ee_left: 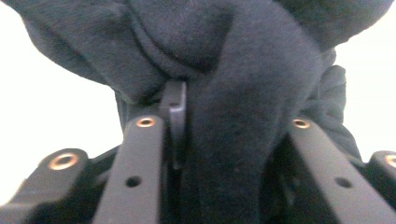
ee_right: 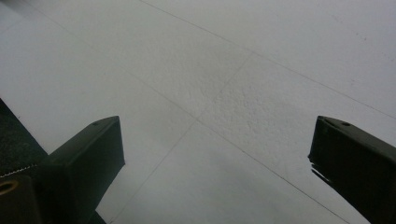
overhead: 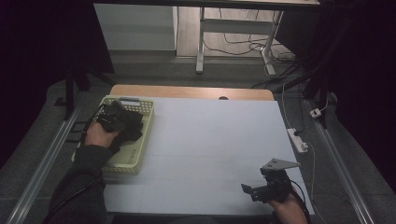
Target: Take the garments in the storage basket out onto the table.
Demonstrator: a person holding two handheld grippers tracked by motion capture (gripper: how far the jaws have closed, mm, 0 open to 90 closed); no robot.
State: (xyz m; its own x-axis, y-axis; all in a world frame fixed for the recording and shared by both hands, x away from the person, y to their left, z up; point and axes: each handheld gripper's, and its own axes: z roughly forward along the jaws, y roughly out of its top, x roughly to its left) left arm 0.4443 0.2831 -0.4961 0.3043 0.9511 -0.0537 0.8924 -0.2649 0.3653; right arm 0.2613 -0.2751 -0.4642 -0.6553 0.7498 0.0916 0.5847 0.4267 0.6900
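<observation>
Dark fleece cloth [ee_left: 243, 93] clamped in left gripper [overhead: 112, 119] over yellow basket [overhead: 140, 140], frame left; right gripper [overhead: 261, 189] gaping, lower right.

A dim lab: white-topped table [overhead: 205, 154], power strip [overhead: 297, 140], trailing cables [overhead: 243, 46], carpeted floor.

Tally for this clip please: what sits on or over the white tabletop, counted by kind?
Baskets: 1, pale yellow-green basket at the table's left edge.
Dark garments: 1, dark cloth bunched over the basket, pinched in the left gripper.
Grippers: 2, the left gripper and the right gripper, which is open over the bare table.
Total: 4
</observation>
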